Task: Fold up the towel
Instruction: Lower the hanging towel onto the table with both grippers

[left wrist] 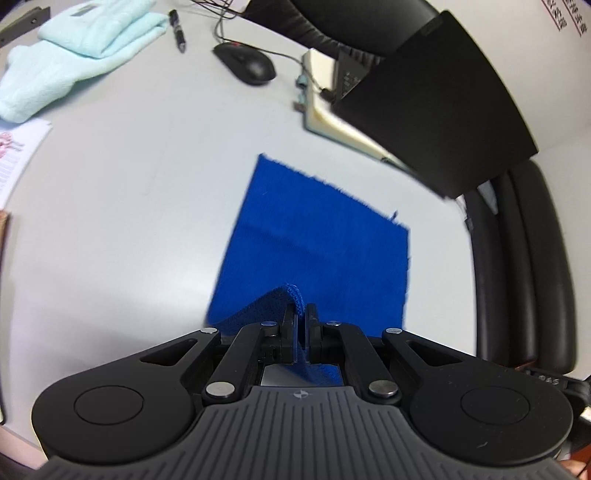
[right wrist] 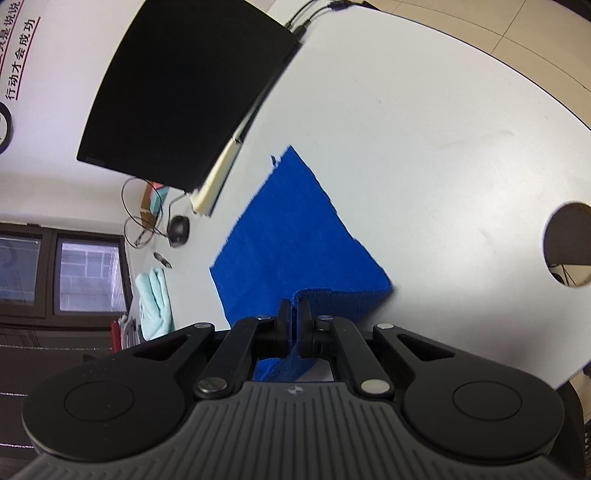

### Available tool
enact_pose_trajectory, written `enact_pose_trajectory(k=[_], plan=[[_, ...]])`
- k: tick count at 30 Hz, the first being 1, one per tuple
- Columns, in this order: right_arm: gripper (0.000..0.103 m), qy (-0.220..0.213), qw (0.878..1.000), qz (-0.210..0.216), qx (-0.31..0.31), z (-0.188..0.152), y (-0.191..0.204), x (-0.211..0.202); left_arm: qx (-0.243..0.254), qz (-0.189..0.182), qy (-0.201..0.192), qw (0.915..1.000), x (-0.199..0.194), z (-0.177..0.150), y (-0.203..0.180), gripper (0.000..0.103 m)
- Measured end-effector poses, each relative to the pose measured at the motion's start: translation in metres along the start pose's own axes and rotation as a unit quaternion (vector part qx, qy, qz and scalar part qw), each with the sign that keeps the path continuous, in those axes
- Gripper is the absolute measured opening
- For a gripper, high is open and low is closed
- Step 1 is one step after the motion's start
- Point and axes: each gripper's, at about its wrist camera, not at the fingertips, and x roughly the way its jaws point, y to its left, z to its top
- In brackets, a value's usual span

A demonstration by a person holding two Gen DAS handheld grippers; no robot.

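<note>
A blue towel (left wrist: 317,243) lies on the white table (left wrist: 147,184). Its far part is flat; its near edge is lifted. My left gripper (left wrist: 301,314) is shut on one near corner of the towel, and blue cloth shows between its jaws. In the right wrist view the same blue towel (right wrist: 291,229) spreads away from me. My right gripper (right wrist: 294,308) is shut on its other near corner, with the edge folded up over the fingers.
A black laptop (left wrist: 436,110) stands on a notebook (left wrist: 332,122) beyond the towel; it also shows in the right wrist view (right wrist: 177,88). A mouse (left wrist: 245,62), a pen (left wrist: 177,31) and light-blue towels (left wrist: 70,55) lie farther off. A black chair (left wrist: 524,266) stands at the table edge. A cable hole (right wrist: 570,243) is at the right.
</note>
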Motion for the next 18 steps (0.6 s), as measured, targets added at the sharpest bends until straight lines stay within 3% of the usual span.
enact_pose_trajectory(k=[18], plan=[[0.002,-0.031,0.998,0.018,0.049,0.056,0.026,0.047,-0.096,0.022,-0.036,0.9945,0.029,0.057,-0.001,0.004]])
